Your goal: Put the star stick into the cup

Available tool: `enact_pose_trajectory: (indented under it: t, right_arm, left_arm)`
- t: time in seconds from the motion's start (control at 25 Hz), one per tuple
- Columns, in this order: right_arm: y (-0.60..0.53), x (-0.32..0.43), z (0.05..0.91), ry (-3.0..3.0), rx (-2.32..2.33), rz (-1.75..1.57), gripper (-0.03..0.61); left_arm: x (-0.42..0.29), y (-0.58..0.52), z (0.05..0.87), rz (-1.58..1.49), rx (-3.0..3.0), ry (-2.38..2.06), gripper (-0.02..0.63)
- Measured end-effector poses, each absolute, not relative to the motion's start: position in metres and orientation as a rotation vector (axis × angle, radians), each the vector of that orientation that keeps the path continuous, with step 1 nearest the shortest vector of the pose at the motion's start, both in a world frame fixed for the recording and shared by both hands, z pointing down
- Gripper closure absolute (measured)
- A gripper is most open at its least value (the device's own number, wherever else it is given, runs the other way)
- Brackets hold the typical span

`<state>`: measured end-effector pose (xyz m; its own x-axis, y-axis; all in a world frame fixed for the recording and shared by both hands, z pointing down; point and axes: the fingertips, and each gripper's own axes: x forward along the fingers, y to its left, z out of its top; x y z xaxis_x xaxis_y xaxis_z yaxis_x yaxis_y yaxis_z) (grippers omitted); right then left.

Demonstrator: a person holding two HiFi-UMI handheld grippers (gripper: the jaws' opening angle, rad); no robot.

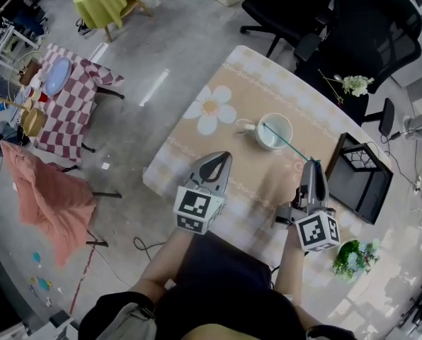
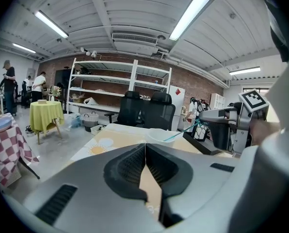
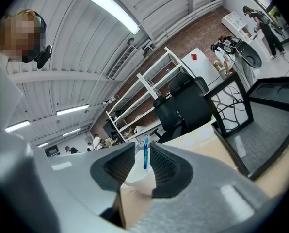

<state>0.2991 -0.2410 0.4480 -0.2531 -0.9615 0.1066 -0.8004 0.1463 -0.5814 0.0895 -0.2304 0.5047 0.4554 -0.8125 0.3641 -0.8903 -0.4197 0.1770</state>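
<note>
A white cup (image 1: 275,131) stands on the beige flower-print table (image 1: 197,158). The thin teal star stick (image 1: 289,144) leans with its far end inside the cup and its near end between the fingers of my right gripper (image 1: 311,163). In the right gripper view the stick (image 3: 145,154) stands upright in a visible gap between the jaws of the right gripper (image 3: 143,147), in front of the cup (image 3: 137,176); the pads do not press on it. My left gripper (image 1: 221,158) hovers over the table's near side, left of the cup. Its jaws (image 2: 145,145) are shut with nothing between them.
A black wire-frame tray (image 1: 358,179) sits at the table's right end, with a green plant (image 1: 352,257) near it. Black office chairs (image 1: 352,27) stand behind the table. On the floor to the left are a checkered table (image 1: 66,105) and a pink-draped chair (image 1: 52,197).
</note>
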Motion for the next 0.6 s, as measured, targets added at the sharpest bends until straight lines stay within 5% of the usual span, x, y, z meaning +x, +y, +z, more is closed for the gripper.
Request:
enact_pose_trajectory:
  t: [0.24, 0.6]
  right_arm:
    - [-0.238, 0.299, 0.448, 2.141, -1.707, -0.8, 0.416]
    - [-0.226, 0.316, 0.442, 2.087, -1.762, -0.77, 0.412]
  left_arm:
    - [0.094, -0.227, 0.506, 0.34, 2.379, -1.417, 0.601]
    - [0.11, -0.224, 0.499, 0.348, 2.434, -1.357, 0.601]
